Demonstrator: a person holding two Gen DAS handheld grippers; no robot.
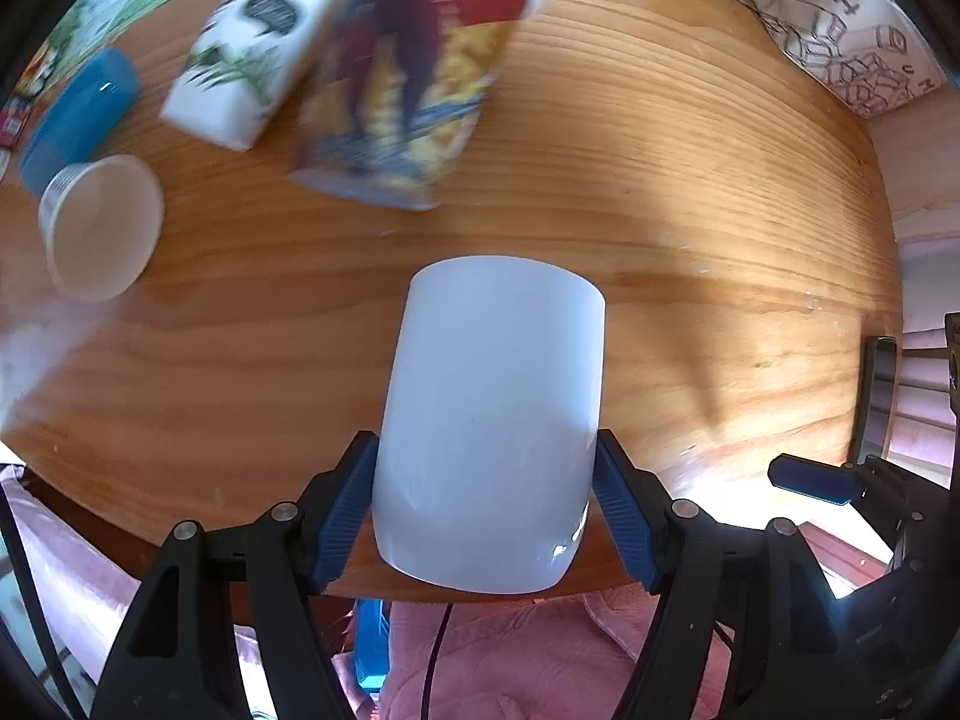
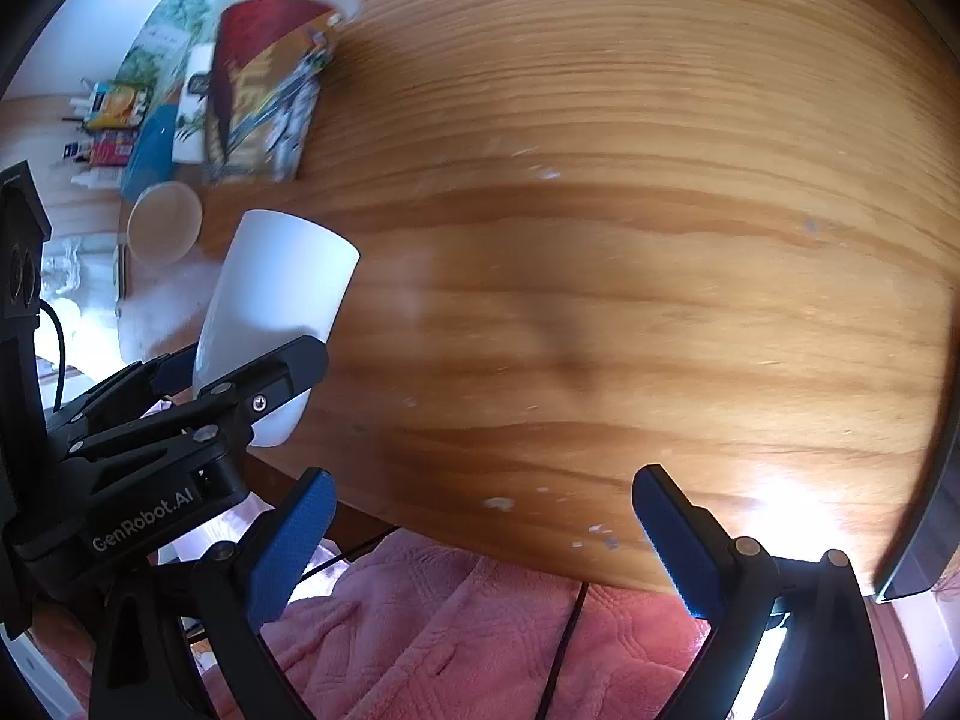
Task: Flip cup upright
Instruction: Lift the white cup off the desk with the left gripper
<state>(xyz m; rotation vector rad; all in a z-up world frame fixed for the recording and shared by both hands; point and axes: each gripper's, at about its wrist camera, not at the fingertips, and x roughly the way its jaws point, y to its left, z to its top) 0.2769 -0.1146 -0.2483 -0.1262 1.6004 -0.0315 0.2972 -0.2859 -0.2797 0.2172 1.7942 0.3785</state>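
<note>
A plain white cup (image 1: 489,420) is held between the blue pads of my left gripper (image 1: 486,516), which is shut on it near the table's front edge. The cup's flat closed end points away from the camera; its mouth is hidden. In the right wrist view the same cup (image 2: 276,288) sits in the left gripper (image 2: 240,384) at the left, tilted over the wooden table (image 2: 600,240). My right gripper (image 2: 480,540) is open and empty over the table's front edge.
At the back left stand a colourful printed cup (image 1: 408,78), a white panda-print carton (image 1: 252,54), a blue object (image 1: 78,114) and a paper cup lying on its side (image 1: 102,228). A patterned bag (image 1: 840,30) is at the back right. Pink cloth (image 2: 468,630) lies below the table edge.
</note>
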